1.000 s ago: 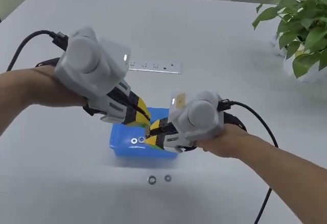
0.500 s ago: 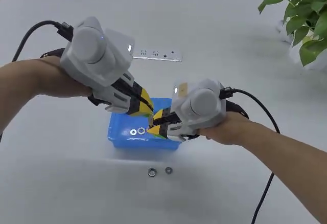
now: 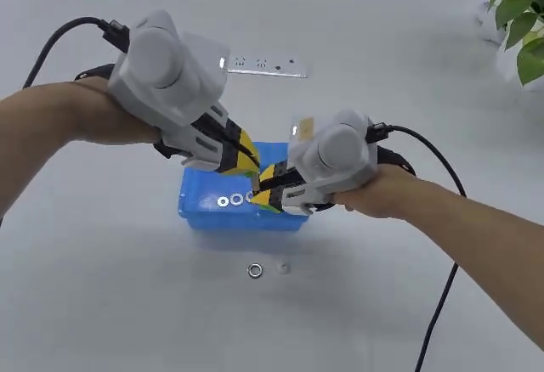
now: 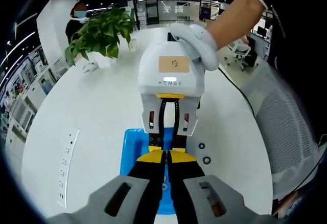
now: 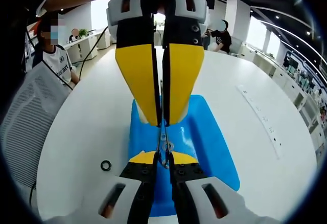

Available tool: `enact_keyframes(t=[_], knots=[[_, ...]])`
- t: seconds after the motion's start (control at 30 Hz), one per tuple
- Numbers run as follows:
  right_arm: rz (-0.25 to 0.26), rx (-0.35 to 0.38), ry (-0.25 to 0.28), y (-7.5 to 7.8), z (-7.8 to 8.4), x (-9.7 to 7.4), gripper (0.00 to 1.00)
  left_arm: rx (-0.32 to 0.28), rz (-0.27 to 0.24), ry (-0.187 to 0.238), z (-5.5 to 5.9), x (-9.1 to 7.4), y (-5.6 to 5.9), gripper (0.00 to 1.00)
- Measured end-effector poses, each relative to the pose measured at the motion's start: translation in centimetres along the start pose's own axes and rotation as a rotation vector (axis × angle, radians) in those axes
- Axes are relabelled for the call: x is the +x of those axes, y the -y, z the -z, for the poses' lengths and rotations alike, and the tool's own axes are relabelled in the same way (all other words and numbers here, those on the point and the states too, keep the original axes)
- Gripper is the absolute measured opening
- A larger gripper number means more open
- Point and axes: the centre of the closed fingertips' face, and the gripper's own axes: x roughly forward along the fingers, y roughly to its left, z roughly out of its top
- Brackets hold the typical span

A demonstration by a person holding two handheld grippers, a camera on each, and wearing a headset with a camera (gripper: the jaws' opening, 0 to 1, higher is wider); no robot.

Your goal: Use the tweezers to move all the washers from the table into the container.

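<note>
Head view: two small metal ring washers (image 3: 254, 270) lie on the matte white table (image 3: 102, 304), just in front of the blue plastic container (image 3: 197, 212), where more of them rest. Over it, the right gripper (image 5: 163, 158) pinches thin steel tweezers (image 5: 162, 143) in its yellow-padded jaws. The left gripper (image 4: 164, 155) meets it tip to tip, jaws pressed together. The right gripper's glossy white shell bears a tan sticker (image 4: 173, 64) and lettering (image 4: 172, 82) roughly "XENSE". Beyond lies a flat white power strip (image 3: 259, 66).
</note>
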Motion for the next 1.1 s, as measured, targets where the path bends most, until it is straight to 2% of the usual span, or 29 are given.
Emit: enact_keyframes(t=[0.67, 1.1], knots=[[-0.022, 0.019, -0.006, 0.53, 0.78, 0.57, 0.11, -0.011, 0.005, -0.001, 0.55, 0.73, -0.74, 0.05], [-0.018, 0.010, -0.013, 0.18, 0.43, 0.29, 0.11, -0.007, 0.005, -0.004, 0.32, 0.48, -0.38, 0.05]])
